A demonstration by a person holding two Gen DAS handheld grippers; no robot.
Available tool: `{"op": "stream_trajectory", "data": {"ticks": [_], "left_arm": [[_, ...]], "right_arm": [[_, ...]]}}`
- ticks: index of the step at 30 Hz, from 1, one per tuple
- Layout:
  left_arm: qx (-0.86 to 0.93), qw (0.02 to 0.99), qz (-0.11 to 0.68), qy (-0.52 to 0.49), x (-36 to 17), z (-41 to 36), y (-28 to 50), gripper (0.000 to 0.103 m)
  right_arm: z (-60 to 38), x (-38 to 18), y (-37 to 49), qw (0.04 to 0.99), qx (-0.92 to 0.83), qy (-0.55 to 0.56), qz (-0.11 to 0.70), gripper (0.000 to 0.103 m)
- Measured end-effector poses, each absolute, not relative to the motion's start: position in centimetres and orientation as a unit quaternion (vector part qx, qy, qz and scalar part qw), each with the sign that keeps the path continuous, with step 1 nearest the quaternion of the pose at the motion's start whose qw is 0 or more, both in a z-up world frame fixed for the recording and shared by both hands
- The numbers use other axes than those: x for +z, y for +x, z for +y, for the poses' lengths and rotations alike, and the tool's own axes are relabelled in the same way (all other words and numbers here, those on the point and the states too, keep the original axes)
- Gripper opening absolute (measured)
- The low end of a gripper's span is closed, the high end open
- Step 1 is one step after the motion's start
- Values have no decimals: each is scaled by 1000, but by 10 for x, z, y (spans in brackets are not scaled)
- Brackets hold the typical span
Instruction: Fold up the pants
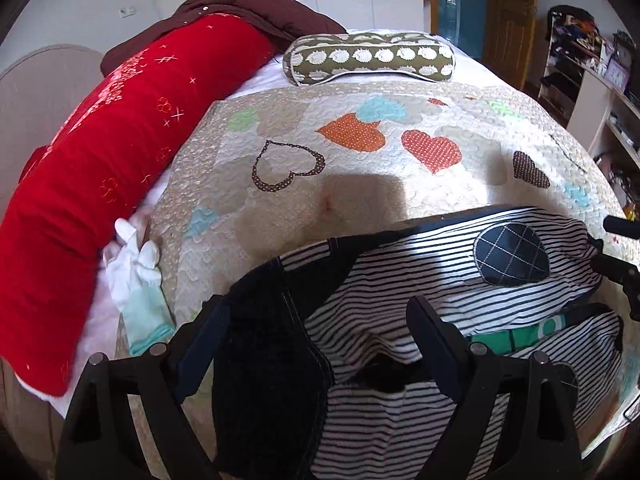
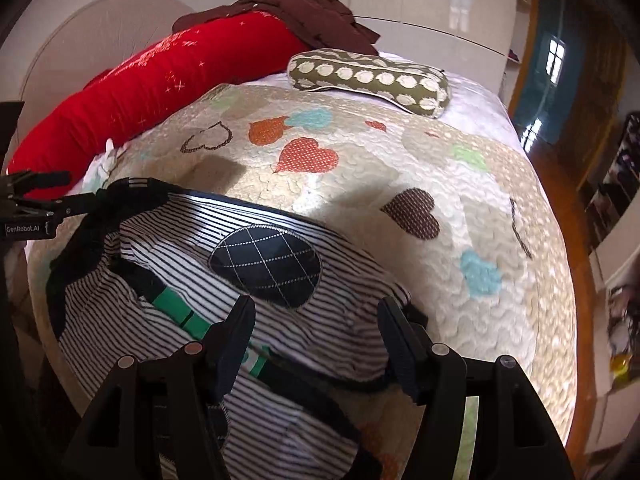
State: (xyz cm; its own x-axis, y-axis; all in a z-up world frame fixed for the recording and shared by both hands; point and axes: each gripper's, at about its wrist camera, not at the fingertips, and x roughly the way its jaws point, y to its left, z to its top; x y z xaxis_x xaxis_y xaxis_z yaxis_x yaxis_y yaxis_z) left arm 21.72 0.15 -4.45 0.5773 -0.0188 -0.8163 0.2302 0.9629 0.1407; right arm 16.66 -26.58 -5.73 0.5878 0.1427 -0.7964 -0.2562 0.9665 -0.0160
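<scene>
Striped pants (image 1: pixel 400 280) lie on a heart-patterned quilt (image 1: pixel 360 184); both hand-held grippers, left (image 1: pixel 320 320) and right (image 2: pixel 316 320), gape open at 6 o'clock.

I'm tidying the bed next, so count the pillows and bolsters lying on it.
2. A long red bolster lies along the bed's far-left edge, partly under a brown garment. A short olive bolster with cream dots lies beside the red one's far end. Others may be hidden.
</scene>
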Motion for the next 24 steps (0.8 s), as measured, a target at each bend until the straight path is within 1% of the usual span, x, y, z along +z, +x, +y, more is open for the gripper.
{"op": "stream_trajectory", "data": {"ticks": [6, 12, 13, 14, 15, 16, 17, 18, 19, 20, 24], "left_arm": [[-119, 863, 463, 163, -70, -10, 270, 89], [-170, 823, 501, 208, -111, -28, 307, 89], [-170, 815, 508, 219, -119, -30, 309, 87], [-173, 810, 515, 222, -125, -32, 311, 76], [-187, 803, 525, 209, -127, -32, 312, 56], [-203, 800, 533, 189, -126, -31, 311, 44], [-210, 800, 534, 177, -123, -31, 309, 18], [-212, 802, 531, 174, -120, -33, 306, 8], [-209, 806, 524, 181, -116, -35, 301, 6], [-203, 811, 515, 190, -112, -37, 296, 6], [-197, 830, 488, 184, -82, -34, 273, 5]], "right_arm": [[-234, -95, 237, 852, 128, -154, 483, 69], [-229, -129, 285, 825, 139, -168, 521, 70], [-230, -131, 290, 823, 145, -162, 525, 71], [-232, -132, 294, 821, 151, -153, 529, 71], [-233, -132, 297, 820, 157, -141, 532, 68], [-236, -132, 299, 817, 167, -127, 536, 63], [-238, -132, 299, 814, 183, -108, 541, 43], [-240, -130, 298, 812, 193, -91, 544, 22], [-242, -128, 296, 812, 197, -78, 544, 13], [-244, -126, 294, 812, 199, -67, 545, 8], [-253, -108, 274, 828, 192, -34, 525, 5]]}}
